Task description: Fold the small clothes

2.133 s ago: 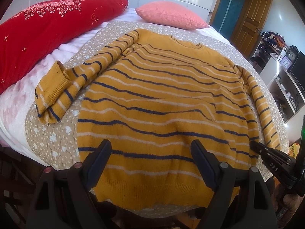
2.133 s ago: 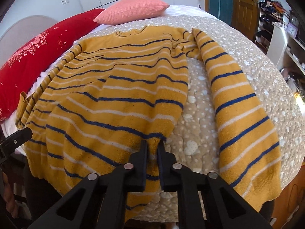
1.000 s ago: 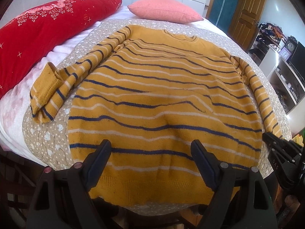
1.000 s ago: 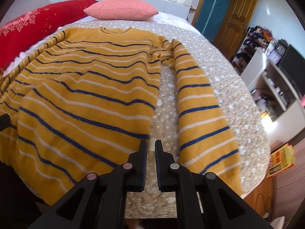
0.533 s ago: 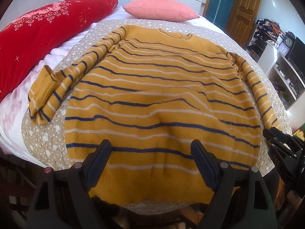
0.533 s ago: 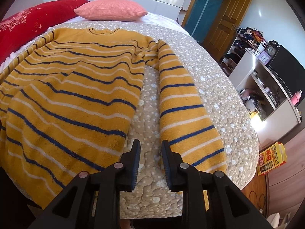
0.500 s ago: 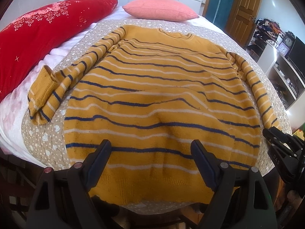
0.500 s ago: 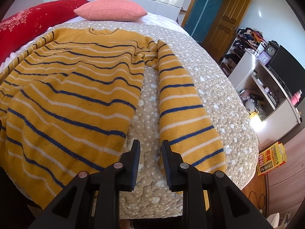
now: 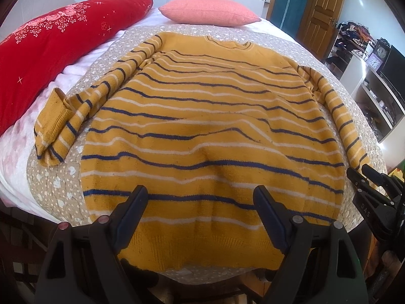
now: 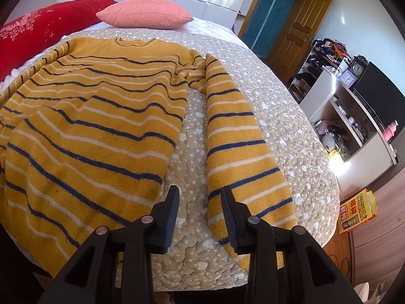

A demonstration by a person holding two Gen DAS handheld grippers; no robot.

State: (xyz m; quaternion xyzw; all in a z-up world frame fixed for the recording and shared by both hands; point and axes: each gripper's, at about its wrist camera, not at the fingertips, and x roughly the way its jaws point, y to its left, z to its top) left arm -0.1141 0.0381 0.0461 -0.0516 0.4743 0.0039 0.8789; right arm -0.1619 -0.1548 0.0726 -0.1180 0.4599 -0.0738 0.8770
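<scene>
Letting go of the sweater, the right gripper is opening over bare blanket, body and sleeve lying either side. The left gripper is hanging wide open above the hem.

I see a mustard-yellow sweater banded with navy and thin white stripes across the middle of the frame, lying on a beige quilt dotted with white spots and small pale shapes. At upper left I make out a deep red cushion with pink roses and white sparkles beside a plain coral-pink ribbed pillow, and my gripper fingers at the bottom are black with blue pads
</scene>
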